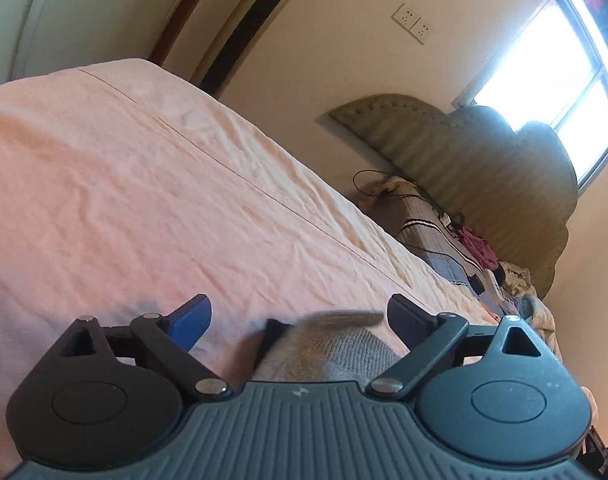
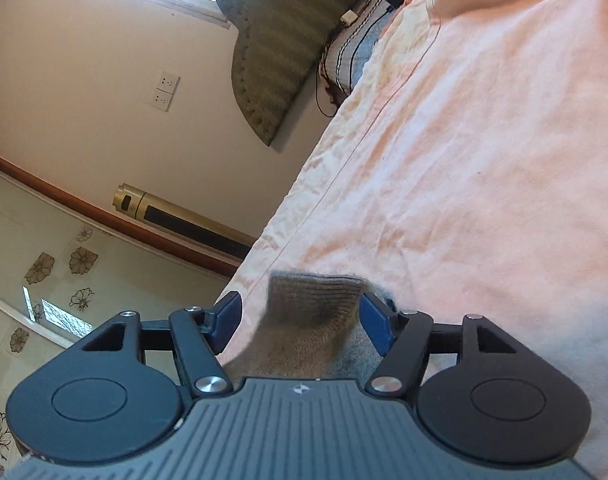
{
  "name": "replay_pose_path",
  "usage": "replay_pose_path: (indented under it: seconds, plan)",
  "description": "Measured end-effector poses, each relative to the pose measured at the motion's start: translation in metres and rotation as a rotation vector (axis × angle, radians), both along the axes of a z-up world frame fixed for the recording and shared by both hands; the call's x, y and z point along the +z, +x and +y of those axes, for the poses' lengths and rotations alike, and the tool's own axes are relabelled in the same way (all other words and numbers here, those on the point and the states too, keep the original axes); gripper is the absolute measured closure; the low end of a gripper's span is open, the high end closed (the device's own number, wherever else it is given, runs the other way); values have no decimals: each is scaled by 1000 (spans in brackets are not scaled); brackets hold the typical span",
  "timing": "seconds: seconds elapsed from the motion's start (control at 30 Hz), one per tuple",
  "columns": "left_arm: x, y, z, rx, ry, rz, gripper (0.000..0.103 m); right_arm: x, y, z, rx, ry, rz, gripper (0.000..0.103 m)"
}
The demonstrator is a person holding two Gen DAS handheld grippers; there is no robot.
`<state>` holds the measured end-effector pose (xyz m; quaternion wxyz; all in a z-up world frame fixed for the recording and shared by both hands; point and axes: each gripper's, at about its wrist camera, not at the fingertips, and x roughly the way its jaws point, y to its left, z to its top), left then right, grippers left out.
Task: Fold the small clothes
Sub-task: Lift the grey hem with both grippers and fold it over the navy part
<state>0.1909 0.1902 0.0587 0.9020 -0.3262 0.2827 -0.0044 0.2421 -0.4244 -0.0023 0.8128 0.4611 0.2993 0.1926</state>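
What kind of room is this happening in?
Most likely a bedroom in a home: a bed under a wrinkled pink sheet, a padded headboard against the wall, and a window beside it.

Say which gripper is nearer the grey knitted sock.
Right, marginally. The right gripper has open fingers straddling the grey knitted sock, one pad touching it; the left gripper straddles it, seemingly without contact.

Left hand-held gripper and right hand-held gripper both spread wide.

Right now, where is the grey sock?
The sock lies on the pink bedsheet, between the open right gripper fingers; the left view shows it too.
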Motion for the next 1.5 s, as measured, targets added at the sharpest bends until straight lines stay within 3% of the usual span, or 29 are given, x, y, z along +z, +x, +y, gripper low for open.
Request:
replay_pose_path:
  seconds: [0.1, 0.27, 0.37, 0.43, 0.5, 0.6, 0.77, 0.8, 0.83, 0.87, 0.9, 1.13, 1.3, 1.47, 1.5]
  plan:
    - [-4, -28, 6, -2, -48, 53, 7, 8, -22, -6, 14, 10, -5, 34]
    - [-15, -118, -9, 53, -63, 71, 7, 9, -93, 7, 81, -163, 79, 26]
    - [-42, -175, -13, 94, -223, 116, 7, -4, -146, 14, 95, -214, 139, 26]
    - [-50, -203, -19, 115, -266, 72, 7, -14, -176, 18, 94, -186, 140, 27]
    - [-51, -208, -27, 103, -292, 71, 6, -17, -190, 26, 81, -164, 127, 26]
    - [-57, -183, -37, 31, -392, 64, 5, -17, -176, 47, 85, -159, 112, 22]
    - [-54, -135, -55, 69, -254, 66, 10, -22, -134, 66, -13, -128, 113, 29]
    - [-54, -131, -59, 70, -244, 79, 29, -24, -128, 70, -17, -130, 128, 41]
    - [-55, -125, -61, 53, -233, 115, 69, -26, -123, 72, 0, -129, 140, 69]
    - [-58, -121, -62, 51, -216, 157, 88, -30, -119, 73, 20, -115, 153, 88]
    - [-61, -117, -63, 55, -196, 198, 97, -33, -117, 73, 25, -105, 159, 91]
    - [-34, -136, -63, 2, -122, 129, 98, -18, -127, 64, 51, -102, 102, 91]
    - [-9, -192, -53, -75, -105, 90, 99, 8, -172, 63, 155, -164, 36, 91]
    - [-30, -264, -40, -175, -43, 193, 98, -6, -235, 45, 238, -193, 105, 91]
    - [-36, -276, -38, -193, -4, 213, 98, -9, -245, 43, 245, -225, 135, 85]
